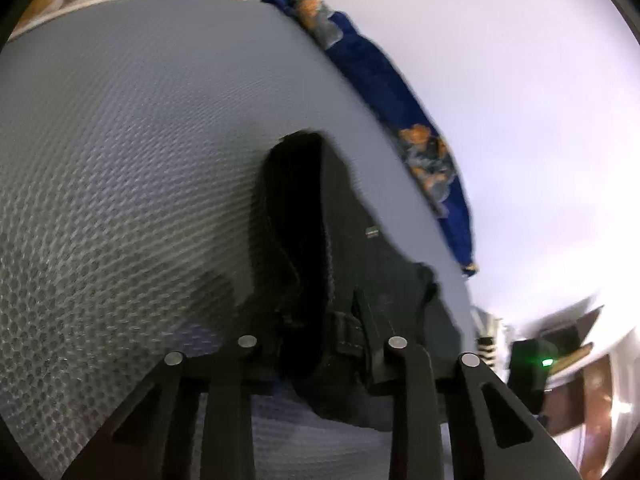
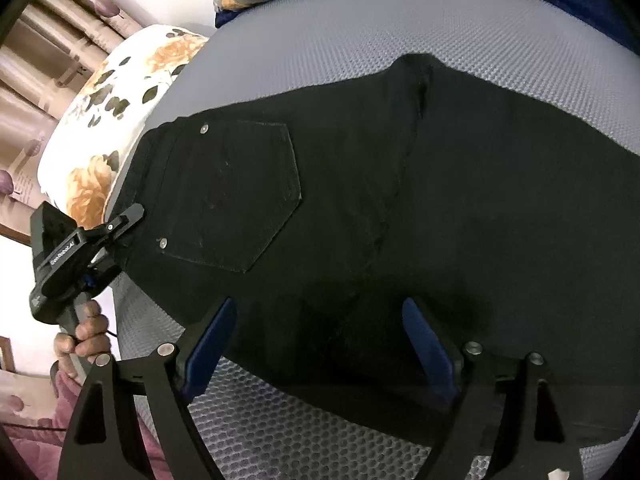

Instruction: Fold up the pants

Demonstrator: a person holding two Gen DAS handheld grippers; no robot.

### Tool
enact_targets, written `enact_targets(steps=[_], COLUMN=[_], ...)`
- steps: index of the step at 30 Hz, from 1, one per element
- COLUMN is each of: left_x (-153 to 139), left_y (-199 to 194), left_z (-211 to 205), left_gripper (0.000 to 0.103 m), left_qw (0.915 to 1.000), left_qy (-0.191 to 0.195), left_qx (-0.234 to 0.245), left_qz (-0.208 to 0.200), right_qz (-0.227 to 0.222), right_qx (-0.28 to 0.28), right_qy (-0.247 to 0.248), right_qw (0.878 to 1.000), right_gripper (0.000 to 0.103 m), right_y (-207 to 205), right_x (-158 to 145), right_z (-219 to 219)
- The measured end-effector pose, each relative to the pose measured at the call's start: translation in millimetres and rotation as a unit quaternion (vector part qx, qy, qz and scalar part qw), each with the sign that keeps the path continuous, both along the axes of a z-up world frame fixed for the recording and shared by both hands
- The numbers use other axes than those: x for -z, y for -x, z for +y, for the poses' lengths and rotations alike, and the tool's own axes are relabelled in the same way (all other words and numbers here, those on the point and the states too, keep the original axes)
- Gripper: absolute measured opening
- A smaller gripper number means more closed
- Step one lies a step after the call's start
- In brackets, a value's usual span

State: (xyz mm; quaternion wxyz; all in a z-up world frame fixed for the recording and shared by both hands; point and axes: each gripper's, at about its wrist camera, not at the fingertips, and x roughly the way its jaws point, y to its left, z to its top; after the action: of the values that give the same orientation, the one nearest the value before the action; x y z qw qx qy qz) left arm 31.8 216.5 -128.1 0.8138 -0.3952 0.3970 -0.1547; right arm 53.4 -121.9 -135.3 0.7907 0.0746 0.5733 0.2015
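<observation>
Grey mesh mattress [image 2: 340, 40] | left gripper [image 1: 320, 332] seemingly clamps pants [image 2: 400, 200] | right gripper [image 2: 320, 344] apart

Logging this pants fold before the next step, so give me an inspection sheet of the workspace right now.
Surface: grey mesh mattress, textured.
Job's things: black pants spread flat, back pocket up.
Clutter: blue printed cloth along far edge; floral pillow at one end.
Grippers: left tool clamped on the waistband; right tool open above the pants.
Cables: nothing seen.
Surroundings: white wall, curtains.
</observation>
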Motion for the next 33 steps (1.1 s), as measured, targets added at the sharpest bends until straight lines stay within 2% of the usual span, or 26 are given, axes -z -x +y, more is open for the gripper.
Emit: enact_targets(steps=[3,7,9,11,16,18,21,25,30,31,33], left_x=[-30.6,-81.3,-104.6,-126.6,-144.4,-141.1,-124.4,-89.1,-43.8,-33.3,-30.8], left_y=[-7.4,-23.4,-33.9,-45.4,-63.9,-69.1,-78.8,-80.6,-73.6,-70.5,-60.7], left_z=[-13.3,-56.6,-88.0,-129.9,-220.4,-265.2,-320.2,-368.3,-412.5,-421.3,-432.1], left_gripper=[0.027,0.027,0.027,0.027,0.027,0.027,0.027,0.027,0.027,0.028,0.030], left_qw=[0.9995,0.9946,0.9894,0.9802,0.9592,0.9469,0.9358,0.9243,0.9047,0.8960,0.8874], left_qy=[0.003,-0.010,-0.018,-0.034,-0.045,-0.058,-0.061,-0.077,-0.134,-0.158,-0.181], left_qx=[0.016,0.065,0.100,0.147,0.240,0.282,0.327,0.365,0.403,0.413,0.421], left_qz=[-0.028,-0.080,-0.104,-0.129,-0.143,-0.142,-0.117,-0.083,-0.041,-0.036,-0.049], right_qz=[-0.023,-0.060,-0.075,-0.090,-0.112,-0.119,-0.123,-0.113,-0.088,-0.082,-0.072], right_qx=[0.014,0.046,0.069,0.095,0.167,0.193,0.218,0.248,0.260,0.259,0.251], right_qy=[-0.017,-0.031,-0.037,-0.043,-0.064,-0.072,-0.070,-0.082,-0.095,-0.100,-0.114], right_qw=[0.999,0.997,0.994,0.991,0.977,0.971,0.966,0.959,0.957,0.957,0.958], right_gripper=[0.083,0.083,0.083,0.083,0.083,0.083,0.083,0.083,0.083,0.083,0.083], right_y=[2.2,4.0,5.6,7.9,12.7,16.3,22.5,31.5,32.8,30.1,27.0], right_x=[-16.0,-40.7,-51.5,-60.4,-79.3,-83.9,-84.3,-73.2,-53.1,-48.9,-43.0], right_z=[-11.8,-41.8,-63.7,-87.1,-157.8,-185.9,-214.9,-253.5,-274.2,-275.3,-276.4])
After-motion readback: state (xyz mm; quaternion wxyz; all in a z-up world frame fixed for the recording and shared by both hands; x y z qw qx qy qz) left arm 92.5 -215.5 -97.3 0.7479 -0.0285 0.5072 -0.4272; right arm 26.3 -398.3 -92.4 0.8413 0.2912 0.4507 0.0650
